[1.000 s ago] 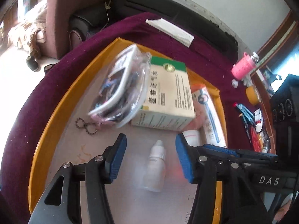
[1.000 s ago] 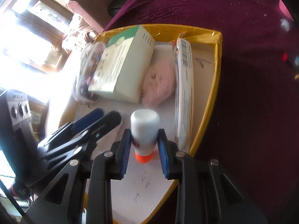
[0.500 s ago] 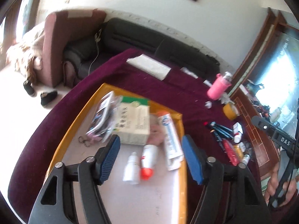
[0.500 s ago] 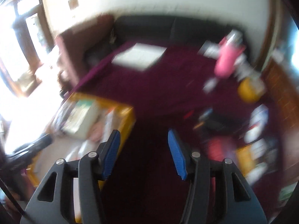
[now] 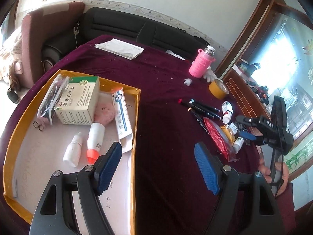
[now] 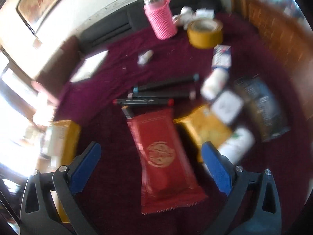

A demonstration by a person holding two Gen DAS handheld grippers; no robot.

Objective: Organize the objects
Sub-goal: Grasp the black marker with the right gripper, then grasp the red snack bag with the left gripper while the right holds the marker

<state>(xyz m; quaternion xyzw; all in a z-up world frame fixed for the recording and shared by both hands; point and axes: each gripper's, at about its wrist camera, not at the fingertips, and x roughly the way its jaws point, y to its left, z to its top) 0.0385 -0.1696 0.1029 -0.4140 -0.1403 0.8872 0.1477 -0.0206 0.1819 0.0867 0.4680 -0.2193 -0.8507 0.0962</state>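
A yellow-walled tray (image 5: 136,117) on the maroon table holds a medicine box (image 5: 78,99), a plastic pouch (image 5: 49,98), a pink fluffy thing (image 5: 104,112), a tube box (image 5: 121,113), a small dropper bottle (image 5: 72,149) and a white bottle with an orange cap (image 5: 95,137). My left gripper (image 5: 158,166) is open and empty above the tray's right wall. My right gripper (image 6: 151,168) is open and empty above a red packet (image 6: 160,156); it also shows in the left wrist view (image 5: 252,137). Markers (image 6: 156,93), a yellow packet (image 6: 205,127) and small bottles (image 6: 238,145) lie around the packet.
A pink-sleeved bottle (image 5: 201,64), a roll of yellow tape (image 5: 218,89) and folded paper (image 5: 119,48) lie farther back on the table. A dark packet (image 6: 260,105) and a small box (image 6: 222,56) lie at the right. A black sofa (image 5: 137,27) stands behind the table.
My right gripper let go of the orange-capped bottle in the tray, opened and swung right over the red packet. My left gripper rose and drew back from the dropper bottle.
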